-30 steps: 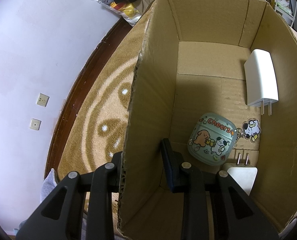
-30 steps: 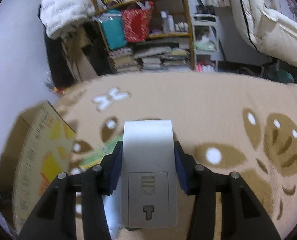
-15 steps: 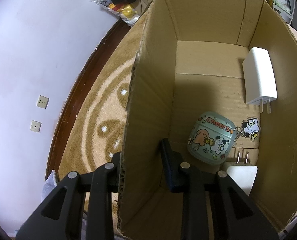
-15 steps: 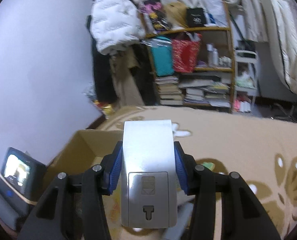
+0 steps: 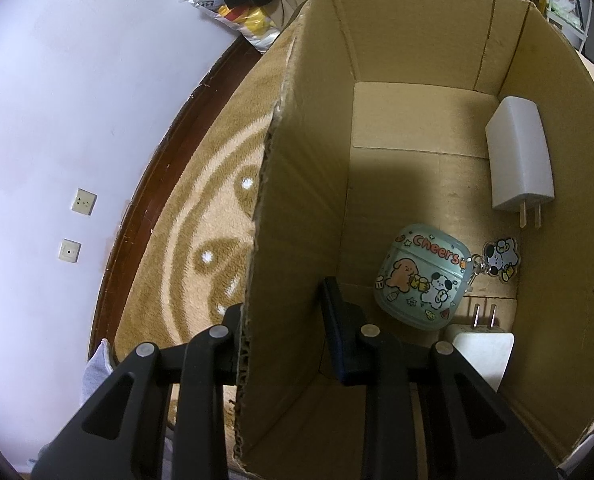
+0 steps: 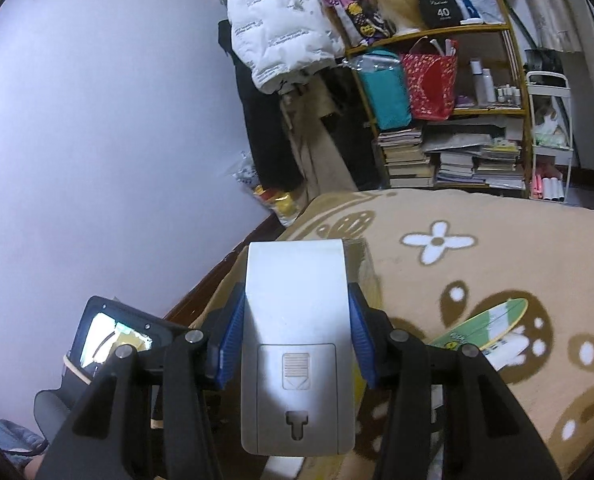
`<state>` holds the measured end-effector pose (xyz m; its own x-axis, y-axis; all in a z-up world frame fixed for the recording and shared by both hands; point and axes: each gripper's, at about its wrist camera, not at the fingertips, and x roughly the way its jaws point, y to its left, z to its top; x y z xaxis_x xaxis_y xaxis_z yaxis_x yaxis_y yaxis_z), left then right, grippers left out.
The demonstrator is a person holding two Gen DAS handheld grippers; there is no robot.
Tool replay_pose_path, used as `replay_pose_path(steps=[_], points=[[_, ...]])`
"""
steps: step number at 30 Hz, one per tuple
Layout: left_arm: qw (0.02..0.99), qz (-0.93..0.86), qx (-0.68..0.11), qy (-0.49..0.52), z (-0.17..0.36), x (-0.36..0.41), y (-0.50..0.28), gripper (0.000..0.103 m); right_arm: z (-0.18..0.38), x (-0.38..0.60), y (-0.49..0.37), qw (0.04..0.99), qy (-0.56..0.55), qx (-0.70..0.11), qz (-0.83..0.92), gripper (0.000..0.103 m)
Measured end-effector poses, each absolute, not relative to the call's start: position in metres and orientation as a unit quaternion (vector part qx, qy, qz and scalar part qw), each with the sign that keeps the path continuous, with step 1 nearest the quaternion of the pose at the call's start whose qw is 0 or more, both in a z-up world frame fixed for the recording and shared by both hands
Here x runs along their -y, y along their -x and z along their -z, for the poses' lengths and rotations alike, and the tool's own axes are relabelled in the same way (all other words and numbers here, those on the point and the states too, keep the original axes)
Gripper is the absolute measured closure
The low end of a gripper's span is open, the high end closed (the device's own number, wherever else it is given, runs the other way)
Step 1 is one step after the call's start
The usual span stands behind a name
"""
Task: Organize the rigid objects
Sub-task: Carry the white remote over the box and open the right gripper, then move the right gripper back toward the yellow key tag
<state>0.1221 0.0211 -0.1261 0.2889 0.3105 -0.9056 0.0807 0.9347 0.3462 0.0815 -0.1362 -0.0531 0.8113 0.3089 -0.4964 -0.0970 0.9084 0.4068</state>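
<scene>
The silver-grey device (image 6: pixel 299 344), a flat rectangular thing with a small battery-style hatch on its upturned face, sits pinched between the blue pads of the right gripper (image 6: pixel 295 308), held up in the air above the near end of the cardboard box (image 6: pixel 367 268), whose rim shows just behind it. The left gripper (image 5: pixel 287 312) is pressed together on the box's side wall (image 5: pixel 293 240), one finger outside over the carpet and the other inside the box. On the box floor lie a pale green earbud case (image 5: pixel 419 280) printed with cartoon dogs, with a small dog charm (image 5: pixel 499 258) clipped to its side, a white charger (image 5: pixel 521 164) against the far wall of the box from the gripped side, and a second white plug (image 5: pixel 481 350) just beside the case, prongs pointing toward it. The box stands on a beige patterned carpet (image 6: pixel 497 248), near the lilac wall (image 5: pixel 77 100). Beyond the box a cluttered shelf (image 6: pixel 457 112) stands at the carpet's edge.
</scene>
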Motion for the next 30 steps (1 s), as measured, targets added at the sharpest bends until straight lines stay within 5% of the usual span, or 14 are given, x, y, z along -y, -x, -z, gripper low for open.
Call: replay_pose_path(steps=[30], points=[[0.788, -0.073, -0.596, -0.138, 0.122, -0.028, -0.127, 0.078, 0.075, 0.131, -0.081, 0.916, -0.216, -0.314, -0.126, 0.044]])
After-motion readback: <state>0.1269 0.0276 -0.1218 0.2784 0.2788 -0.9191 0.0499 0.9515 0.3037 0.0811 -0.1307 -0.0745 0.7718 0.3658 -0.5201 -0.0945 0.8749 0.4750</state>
